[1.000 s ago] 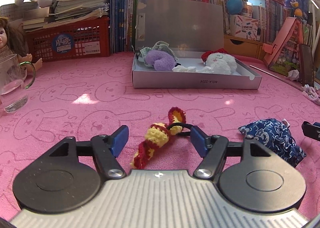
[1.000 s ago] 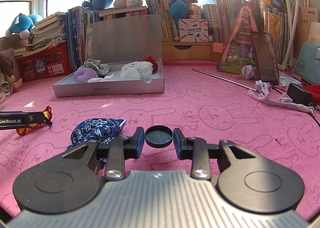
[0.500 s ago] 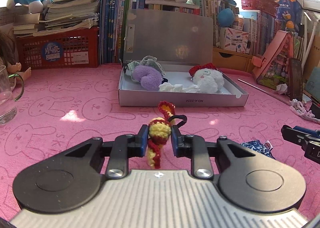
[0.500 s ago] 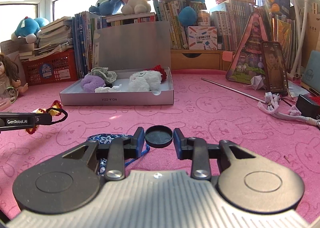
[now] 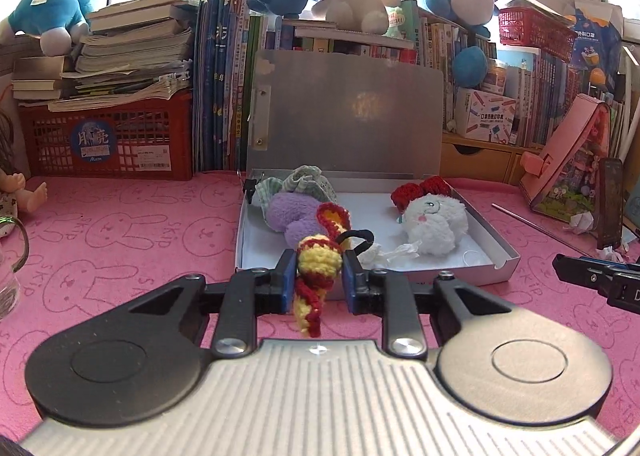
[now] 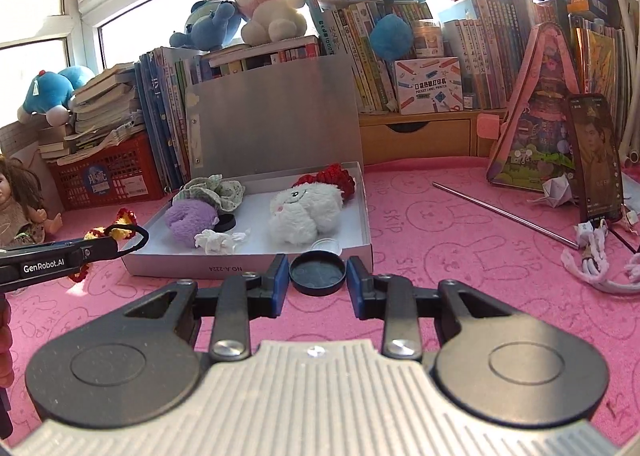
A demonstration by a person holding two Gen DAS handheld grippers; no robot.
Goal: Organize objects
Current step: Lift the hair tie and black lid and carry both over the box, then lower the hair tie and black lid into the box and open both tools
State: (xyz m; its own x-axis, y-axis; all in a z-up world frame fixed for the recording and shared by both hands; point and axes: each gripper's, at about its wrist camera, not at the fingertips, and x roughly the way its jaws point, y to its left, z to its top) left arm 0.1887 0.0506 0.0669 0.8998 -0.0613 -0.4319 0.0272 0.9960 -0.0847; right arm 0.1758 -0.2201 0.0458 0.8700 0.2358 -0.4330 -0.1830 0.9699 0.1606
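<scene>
My left gripper (image 5: pixel 318 280) is shut on a red and yellow crocheted hair tie (image 5: pixel 320 264) and holds it in the air just before the near wall of the open silver box (image 5: pixel 496 246). My right gripper (image 6: pixel 318 280) is shut on a round black lid (image 6: pixel 318 272), also lifted, close to the box's front right corner (image 6: pixel 366 232). The box holds a purple plush (image 5: pixel 290 215), a white plush with a red bow (image 5: pixel 434 221), a green checked scrunchie (image 5: pixel 304 181) and crumpled white tissue (image 6: pixel 218 242). The left gripper with the hair tie (image 6: pixel 110 234) shows at the left in the right wrist view.
A pink bunny-print cloth (image 5: pixel 120 232) covers the table. A red crate (image 5: pixel 108 139), books and plush toys line the back. A glass mug (image 5: pixel 10 268) and a doll (image 6: pixel 20 203) stand at the left. A phone (image 6: pixel 596 159), a metal rod (image 6: pixel 504 213) and white cables (image 6: pixel 592 256) lie at the right.
My left gripper closed on the hair tie, lifted it off the cloth and carried it to the box. My right gripper rose and moved toward the box with the black lid.
</scene>
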